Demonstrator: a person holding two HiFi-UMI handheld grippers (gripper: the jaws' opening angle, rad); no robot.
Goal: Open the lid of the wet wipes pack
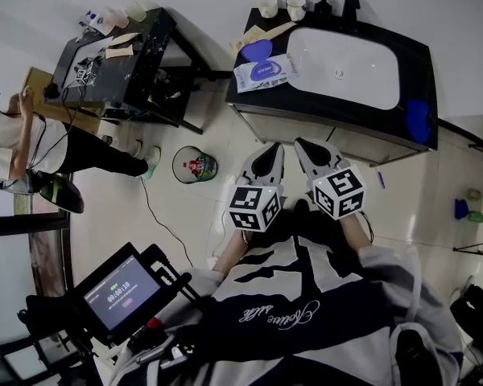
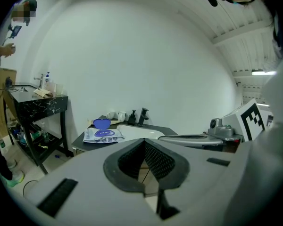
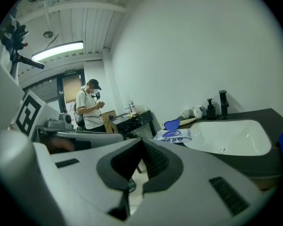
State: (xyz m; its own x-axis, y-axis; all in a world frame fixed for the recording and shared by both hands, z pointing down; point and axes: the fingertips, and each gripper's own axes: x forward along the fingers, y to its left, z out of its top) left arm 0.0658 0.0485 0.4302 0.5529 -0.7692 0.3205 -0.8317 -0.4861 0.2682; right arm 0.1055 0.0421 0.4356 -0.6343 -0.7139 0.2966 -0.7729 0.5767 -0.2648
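The wet wipes pack (image 1: 266, 74) lies flat on the black counter (image 1: 249, 95), left of the basin. Its round blue lid (image 1: 257, 51) stands raised, as the left gripper view shows too: pack (image 2: 103, 135), lid (image 2: 102, 123). In the right gripper view the pack (image 3: 173, 135) and upright lid (image 3: 171, 124) sit mid-frame. My left gripper (image 1: 270, 149) and right gripper (image 1: 304, 146) hang side by side in front of the counter's near edge, well short of the pack. Both are shut, pads together, holding nothing (image 2: 144, 142) (image 3: 142, 142).
A white basin (image 1: 346, 67) fills the counter's middle, with two cups (image 1: 267, 6), a soap bottle and a black tap (image 1: 351, 3) behind it. A blue item (image 1: 419, 119) lies at the counter's right end. A cluttered black table (image 1: 113, 59), a person (image 1: 32, 147), a floor bucket (image 1: 195, 165) and a monitor (image 1: 121, 292) are left.
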